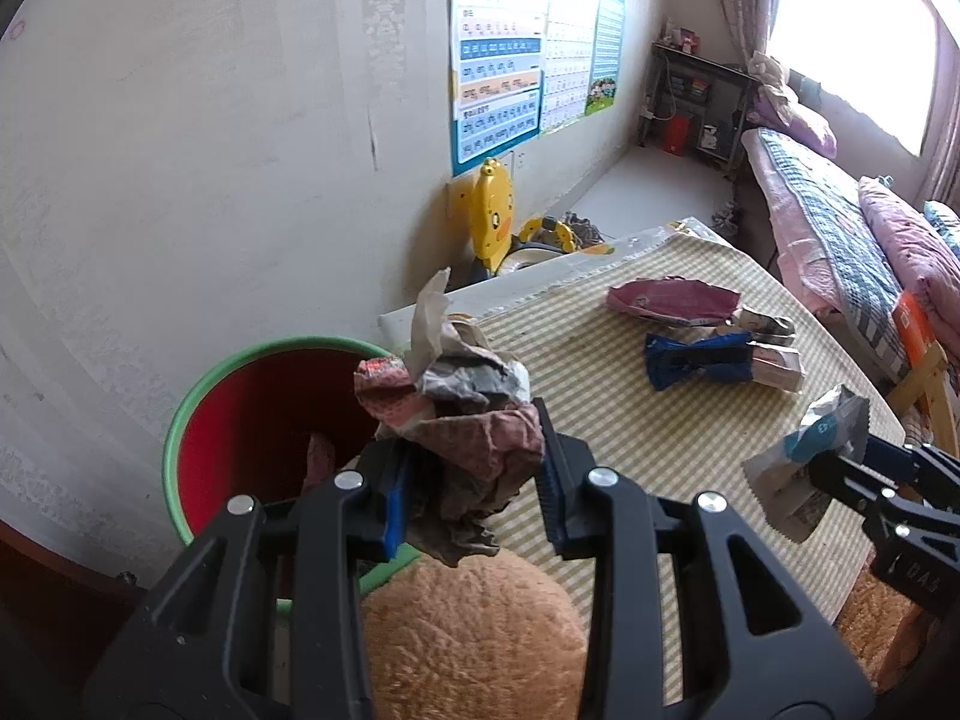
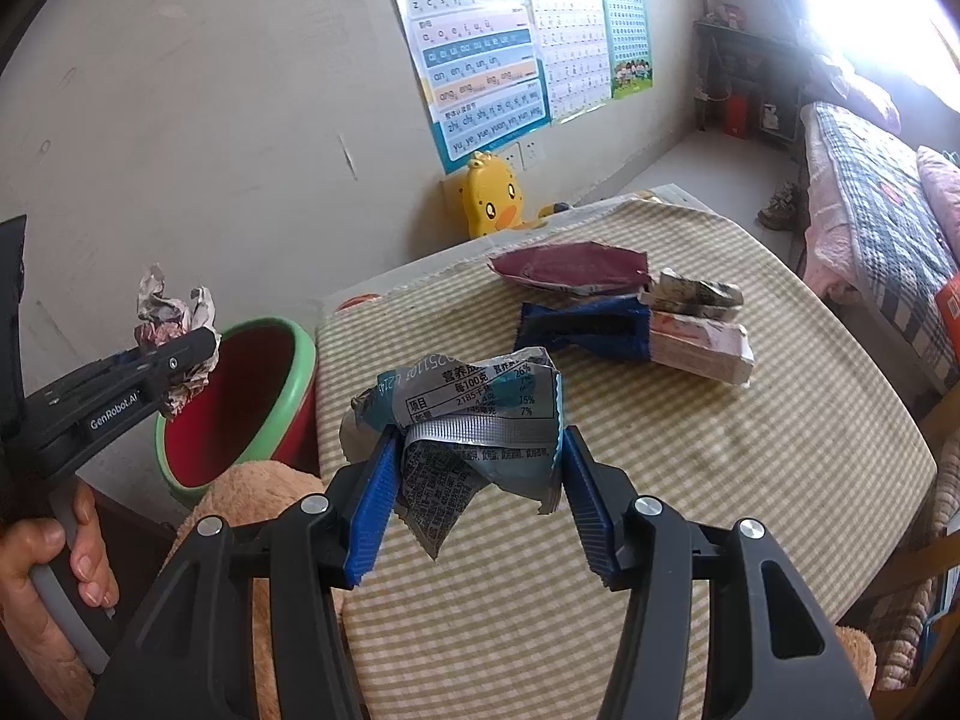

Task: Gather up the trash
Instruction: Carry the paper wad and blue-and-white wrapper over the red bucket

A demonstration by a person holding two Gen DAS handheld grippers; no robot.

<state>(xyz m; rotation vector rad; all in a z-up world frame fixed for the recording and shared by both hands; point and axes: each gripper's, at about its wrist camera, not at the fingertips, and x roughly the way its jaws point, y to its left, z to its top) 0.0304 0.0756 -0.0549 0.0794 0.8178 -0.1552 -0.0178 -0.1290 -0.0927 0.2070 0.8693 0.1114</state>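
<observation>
Left gripper [image 1: 474,480] jaws part-closed, clamped on a crumpled paper wad [image 1: 468,414] at frame centre, right beside the red bin [image 1: 252,420] with green rim at lower left. Right gripper [image 2: 477,492] jaws wider, pinching a blue-silver wrapper [image 2: 474,426] above the striped tablecloth [image 2: 690,480]. More wrappers upper right: maroon packet [image 2: 570,267], blue wrapper [image 2: 585,330]; plush toy [image 1: 474,630] below.
</observation>
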